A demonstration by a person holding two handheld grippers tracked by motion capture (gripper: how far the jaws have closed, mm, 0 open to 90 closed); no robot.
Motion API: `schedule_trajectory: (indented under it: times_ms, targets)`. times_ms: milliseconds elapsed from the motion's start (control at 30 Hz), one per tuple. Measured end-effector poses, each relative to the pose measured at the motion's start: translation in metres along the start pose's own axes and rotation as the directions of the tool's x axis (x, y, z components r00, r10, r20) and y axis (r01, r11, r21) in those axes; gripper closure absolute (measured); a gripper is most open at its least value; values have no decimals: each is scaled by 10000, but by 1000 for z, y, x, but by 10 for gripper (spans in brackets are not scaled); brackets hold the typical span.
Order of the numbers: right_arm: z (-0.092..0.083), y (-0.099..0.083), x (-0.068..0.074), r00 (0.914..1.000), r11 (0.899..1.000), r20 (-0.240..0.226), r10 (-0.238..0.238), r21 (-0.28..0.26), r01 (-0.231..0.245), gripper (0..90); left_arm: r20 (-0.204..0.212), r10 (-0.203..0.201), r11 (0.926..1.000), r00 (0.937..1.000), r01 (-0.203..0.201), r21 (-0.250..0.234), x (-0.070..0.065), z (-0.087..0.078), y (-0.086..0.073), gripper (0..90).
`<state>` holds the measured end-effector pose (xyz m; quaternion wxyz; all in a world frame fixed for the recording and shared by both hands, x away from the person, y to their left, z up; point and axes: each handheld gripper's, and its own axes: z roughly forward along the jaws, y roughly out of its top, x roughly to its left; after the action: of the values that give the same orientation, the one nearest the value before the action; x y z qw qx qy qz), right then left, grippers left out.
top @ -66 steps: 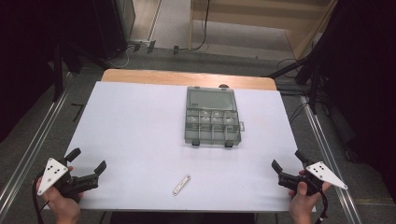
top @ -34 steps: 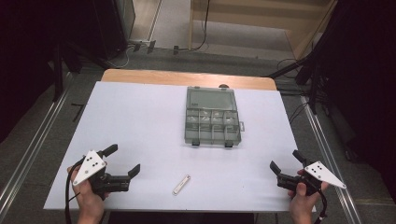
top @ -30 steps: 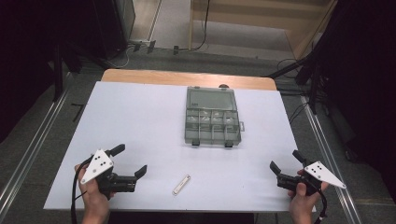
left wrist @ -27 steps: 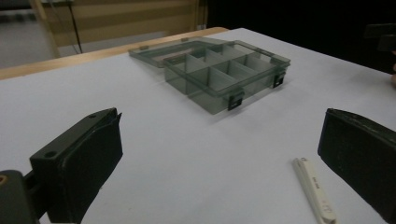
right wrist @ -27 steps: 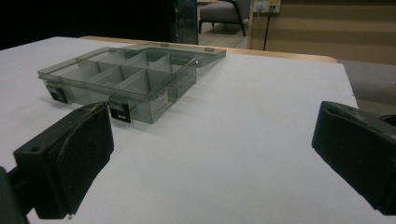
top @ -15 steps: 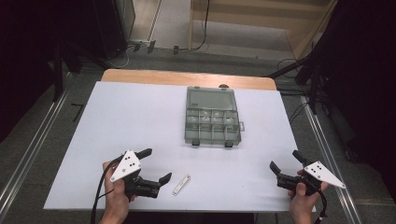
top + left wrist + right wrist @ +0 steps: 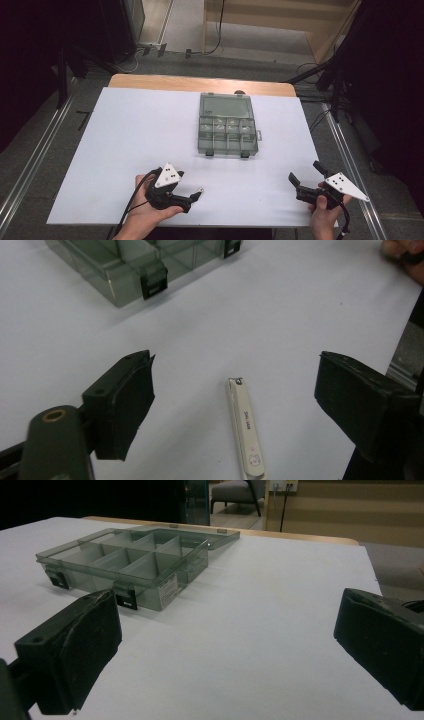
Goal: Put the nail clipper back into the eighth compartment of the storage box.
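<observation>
A white nail clipper (image 7: 245, 435) lies flat on the white table sheet, between the jaws of my left gripper (image 7: 235, 390). The jaws have just been closing, but the pads stand apart from the clipper on both sides. In the high view the left gripper (image 7: 192, 190) sits at the front middle-left of the table, over the clipper, whose tip (image 7: 200, 189) peeks out. My right gripper (image 7: 304, 171) rests open near the front right corner with nothing between its jaws (image 7: 225, 655).
A clear grey compartment box (image 7: 227, 125) lies open at the table's middle, lid folded back; its latches face me (image 7: 130, 265) (image 7: 135, 555). The white sheet (image 7: 125, 130) has bare room left of the box. Beyond the far edge are cables and dark stands.
My left gripper has slid right along the front edge to the nail clipper, which now lies between its jaws. The right gripper has stayed put.
</observation>
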<state>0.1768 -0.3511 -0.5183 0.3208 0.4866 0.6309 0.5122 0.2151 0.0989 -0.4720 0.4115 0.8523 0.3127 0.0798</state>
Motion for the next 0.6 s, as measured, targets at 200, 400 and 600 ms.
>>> schedule_trajectory:
  times_ms: [200,400,600]
  targets:
    - [0,0,0,10000,10000,34,27,-4,-27,0,-207,-38,9967,9998,54,809,-5,10,1,301]
    - [0,0,0,10000,10000,52,11,6,-11,0,-285,26,9818,9996,29,1901,-12,25,1,419]
    - [0,0,0,10000,10000,70,10,7,-10,0,-478,311,9731,9984,-193,2296,-17,35,-1,541]
